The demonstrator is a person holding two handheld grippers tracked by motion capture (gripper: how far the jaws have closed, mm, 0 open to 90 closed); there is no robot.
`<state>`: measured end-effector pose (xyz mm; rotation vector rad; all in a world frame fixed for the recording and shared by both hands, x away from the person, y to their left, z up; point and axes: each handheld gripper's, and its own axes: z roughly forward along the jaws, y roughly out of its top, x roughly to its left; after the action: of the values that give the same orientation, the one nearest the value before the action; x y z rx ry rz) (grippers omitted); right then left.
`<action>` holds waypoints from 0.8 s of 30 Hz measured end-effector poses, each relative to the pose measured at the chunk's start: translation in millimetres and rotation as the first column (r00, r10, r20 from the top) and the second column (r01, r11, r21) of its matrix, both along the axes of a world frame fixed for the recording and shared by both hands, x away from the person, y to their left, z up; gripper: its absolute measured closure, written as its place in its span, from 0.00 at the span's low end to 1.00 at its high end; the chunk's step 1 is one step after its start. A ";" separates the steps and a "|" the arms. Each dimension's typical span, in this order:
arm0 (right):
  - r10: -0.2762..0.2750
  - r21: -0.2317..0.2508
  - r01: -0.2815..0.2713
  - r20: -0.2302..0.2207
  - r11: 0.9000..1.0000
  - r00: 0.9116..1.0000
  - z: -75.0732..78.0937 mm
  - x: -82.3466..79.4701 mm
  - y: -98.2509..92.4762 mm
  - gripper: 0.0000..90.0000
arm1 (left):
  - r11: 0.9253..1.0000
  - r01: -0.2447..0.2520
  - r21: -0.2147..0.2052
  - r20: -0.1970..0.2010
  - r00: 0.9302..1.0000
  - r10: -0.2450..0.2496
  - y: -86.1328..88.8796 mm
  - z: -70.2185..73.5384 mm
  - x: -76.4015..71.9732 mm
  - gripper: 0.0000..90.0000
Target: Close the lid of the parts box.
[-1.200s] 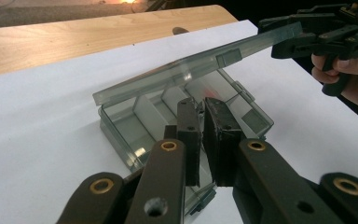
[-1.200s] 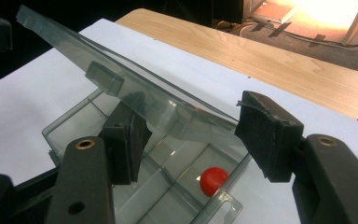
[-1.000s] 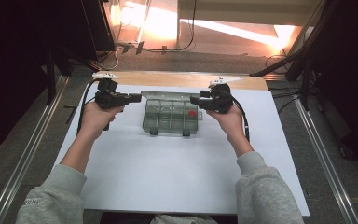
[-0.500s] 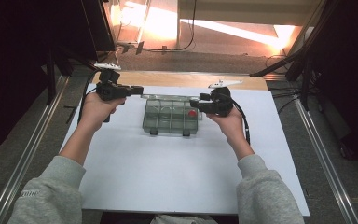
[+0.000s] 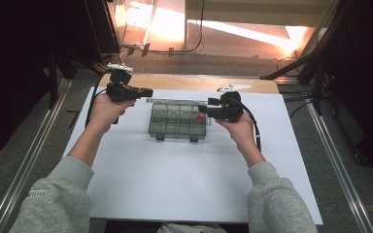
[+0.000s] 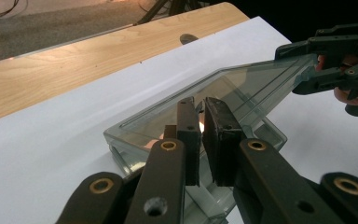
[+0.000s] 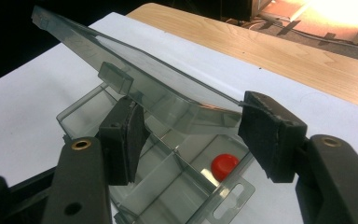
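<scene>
The clear box (image 5: 178, 121) is seen in the middle of the desk (image 5: 175, 184), its stiff, light, slippery lid (image 7: 135, 88) half raised and best taken at the edge, held there by the closed left jaws, the right jaws standing open around its corner

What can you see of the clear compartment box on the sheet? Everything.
The compartment box looks like smoky transparent plastic, rectangular, with dividers forming several cells. It lies flat on the white sheet, near the far edge. Its hinged lid is raised, tilted open. Two latch tabs stick out of the near edge. One cell at the right end holds a small red piece. The right hand-held gripper straddles the lid edge; contact unclear. The left hand-held gripper, jaws shut, hovers above the box's left end.
</scene>
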<state>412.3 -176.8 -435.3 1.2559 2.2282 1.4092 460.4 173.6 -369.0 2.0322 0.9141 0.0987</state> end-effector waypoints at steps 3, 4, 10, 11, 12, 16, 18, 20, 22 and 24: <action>0.001 0.002 -0.001 0.003 1.000 1.000 0.2 -0.3 0.0 0.45 | 1.000 -0.001 0.002 0.000 1.000 0.001 -1.5 -1.2 0.2 0.94; 0.002 0.002 -0.002 0.004 1.000 1.000 0.4 -0.5 -0.2 0.44 | 1.000 0.003 0.002 -0.001 1.000 -0.003 -1.9 -1.7 0.1 0.94; 0.004 -0.003 -0.004 0.005 1.000 1.000 1.5 -3.8 1.3 0.42 | 1.000 0.008 0.017 -0.008 1.000 -0.008 -4.2 -7.4 -0.3 0.94; 0.005 -0.003 -0.005 0.002 1.000 1.000 1.5 -4.1 1.6 0.42 | 1.000 0.007 0.019 -0.009 1.000 -0.007 -3.7 -8.2 0.0 0.94; 0.004 -0.004 -0.004 -0.001 1.000 1.000 1.5 -4.4 1.8 0.41 | 1.000 0.006 0.017 -0.008 1.000 -0.006 -3.4 -8.9 -0.2 0.94; 0.009 0.001 -0.009 -0.002 1.000 1.000 2.2 -5.0 0.8 0.39 | 1.000 0.001 0.003 -0.006 1.000 -0.001 -1.8 -11.5 -1.1 0.94; 0.010 0.003 -0.010 -0.004 1.000 1.000 2.7 -5.8 0.0 0.37 | 1.000 -0.001 -0.003 -0.012 1.000 0.001 -1.0 -12.6 -0.8 0.94; 0.019 0.022 -0.018 -0.023 1.000 1.000 3.1 -6.1 -0.8 0.36 | 1.000 -0.001 0.003 -0.009 1.000 0.001 -1.6 -12.9 -1.1 0.94; 0.024 0.032 -0.023 -0.033 0.999 0.999 4.3 -7.6 -0.5 0.35 | 1.000 -0.002 0.002 -0.006 1.000 0.002 -1.9 -12.8 -1.6 0.94; 0.026 0.042 -0.025 -0.034 0.999 0.999 6.6 -9.6 -0.6 0.34 | 1.000 0.001 0.005 -0.006 1.000 -0.001 -2.0 -12.9 -2.0 0.94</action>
<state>402.7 -177.5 -428.7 1.2785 2.2560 1.4612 458.4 171.6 -381.9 2.0383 0.9171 0.0944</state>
